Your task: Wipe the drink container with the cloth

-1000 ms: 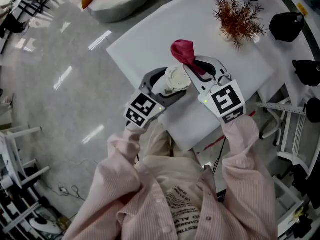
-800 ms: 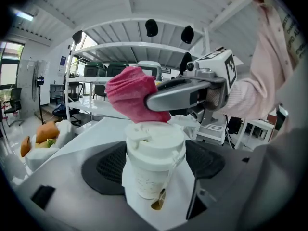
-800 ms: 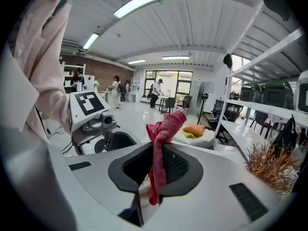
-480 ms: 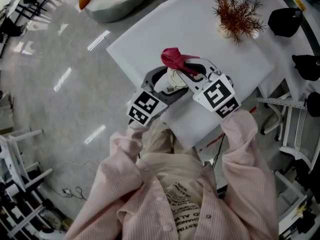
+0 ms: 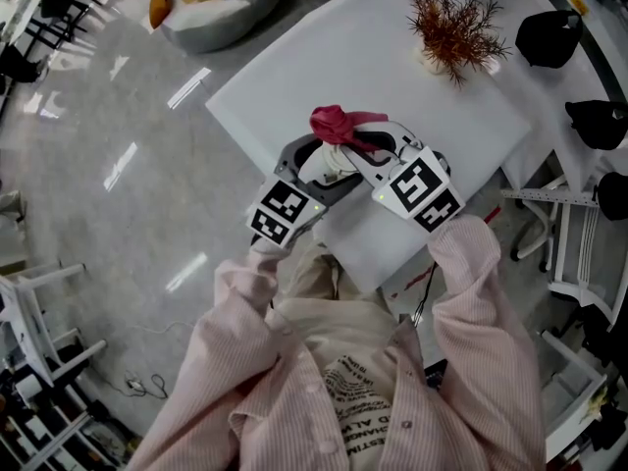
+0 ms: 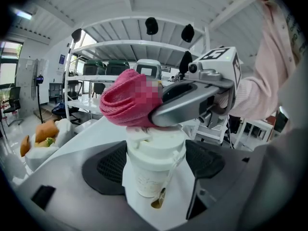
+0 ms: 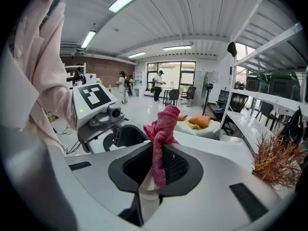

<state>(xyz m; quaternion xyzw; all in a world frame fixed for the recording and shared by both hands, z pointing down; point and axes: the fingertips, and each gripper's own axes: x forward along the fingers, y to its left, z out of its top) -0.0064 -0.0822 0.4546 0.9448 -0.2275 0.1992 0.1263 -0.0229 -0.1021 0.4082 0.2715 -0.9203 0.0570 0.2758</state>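
**Cloth moved onto the container lid**

Since a second ago, the right gripper (image 7: 156,166) had carried the cloth (image 5: 334,123) leftward, from beside the drink container (image 6: 147,177) to rest on its lid. The right gripper's jaws were clenched on the cloth's lower tail. The left gripper (image 6: 158,161) remained clamped on the container, one ribbed black pad at each side, holding it upright near the front edge of the table (image 5: 392,57).

The table was white, flat and square-cornered, and stood on a glossy grey floor (image 5: 118,165). A dried red-brown plant (image 5: 449,23) stood at the table's far side, well apart from the container. Beyond the table's far left corner lay a pale cushion (image 5: 211,8) holding orange items.

Only the left gripper view showed the container's side: a white cup under a white moulded lid, with a brown mark near the base. It also showed the white shelving (image 6: 144,44) behind. Only the right gripper view showed people (image 7: 158,85) standing at the far windows. The cloth was a coarse pink-red knit, bunched at the top.
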